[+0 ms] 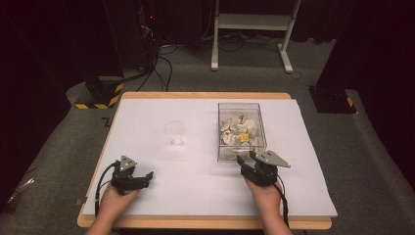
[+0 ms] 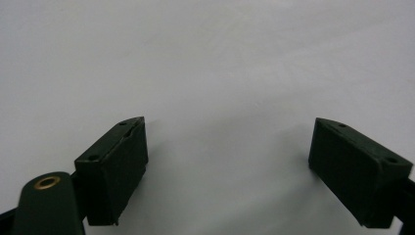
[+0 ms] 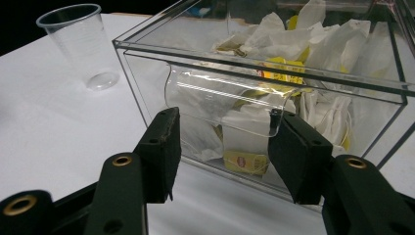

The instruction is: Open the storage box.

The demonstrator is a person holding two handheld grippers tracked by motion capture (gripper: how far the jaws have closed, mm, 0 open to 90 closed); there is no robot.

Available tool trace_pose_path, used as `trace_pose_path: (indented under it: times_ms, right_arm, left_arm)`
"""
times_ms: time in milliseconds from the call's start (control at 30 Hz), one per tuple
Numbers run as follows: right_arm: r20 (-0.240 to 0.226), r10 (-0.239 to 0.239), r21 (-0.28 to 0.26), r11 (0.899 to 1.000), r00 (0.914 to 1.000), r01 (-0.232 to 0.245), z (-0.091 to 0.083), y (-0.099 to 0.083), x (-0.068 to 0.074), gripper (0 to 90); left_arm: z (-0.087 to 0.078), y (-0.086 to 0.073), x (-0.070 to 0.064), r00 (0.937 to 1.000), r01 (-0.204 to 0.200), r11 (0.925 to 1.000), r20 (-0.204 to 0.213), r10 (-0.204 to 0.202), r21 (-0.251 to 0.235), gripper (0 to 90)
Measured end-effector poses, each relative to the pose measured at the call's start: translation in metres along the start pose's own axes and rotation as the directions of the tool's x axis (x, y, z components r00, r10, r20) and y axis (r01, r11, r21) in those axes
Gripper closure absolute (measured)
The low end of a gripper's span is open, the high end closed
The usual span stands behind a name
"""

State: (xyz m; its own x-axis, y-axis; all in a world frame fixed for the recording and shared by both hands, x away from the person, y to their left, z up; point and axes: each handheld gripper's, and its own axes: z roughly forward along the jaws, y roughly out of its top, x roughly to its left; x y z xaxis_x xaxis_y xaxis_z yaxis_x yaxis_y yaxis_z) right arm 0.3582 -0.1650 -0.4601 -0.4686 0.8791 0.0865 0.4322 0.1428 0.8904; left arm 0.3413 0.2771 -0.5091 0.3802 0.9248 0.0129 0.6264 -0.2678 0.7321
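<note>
A clear plastic box point(image 1: 259, 122) point(image 3: 147, 73) full of white and yellow tea bags point(image 1: 238, 130) point(image 3: 293, 44) stands right of centre on the white table. My right gripper point(image 1: 243, 163) point(image 3: 222, 147) is open right at the box's near wall, its jaws flanking the curved clear dispenser lip point(image 3: 225, 105) without touching it. A clear plastic cup point(image 1: 174, 133) point(image 3: 78, 41) stands upright left of the box. My left gripper point(image 1: 146, 177) point(image 2: 227, 152) is open over bare table at the front left, with nothing between its jaws.
The white sheet point(image 1: 147, 112) covers a wooden tabletop whose edge point(image 1: 205, 223) runs along the front. Beyond the table are a white stand point(image 1: 252, 22), cables and dark equipment on grey floor.
</note>
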Motion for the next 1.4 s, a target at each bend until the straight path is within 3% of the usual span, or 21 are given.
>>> trace_pose_path:
  times_ms: [900, 1400]
  right_arm:
    - [-0.003, -0.017, 0.007, 1.000, 0.9999, 0.017, -0.025, -0.013, 0.014, 45.5]
    - [0.033, -0.025, -0.005, 1.000, 0.9991, 0.025, -0.032, -0.020, 0.013, 44.1]
  left_arm:
    - [0.000, 0.000, 0.000, 1.0000, 0.000, 1.0000, -0.001, 0.000, 0.000, 15.2]
    - [0.000, 0.000, 0.000, 1.0000, 0.000, 1.0000, -0.001, 0.000, 0.001, 15.3]
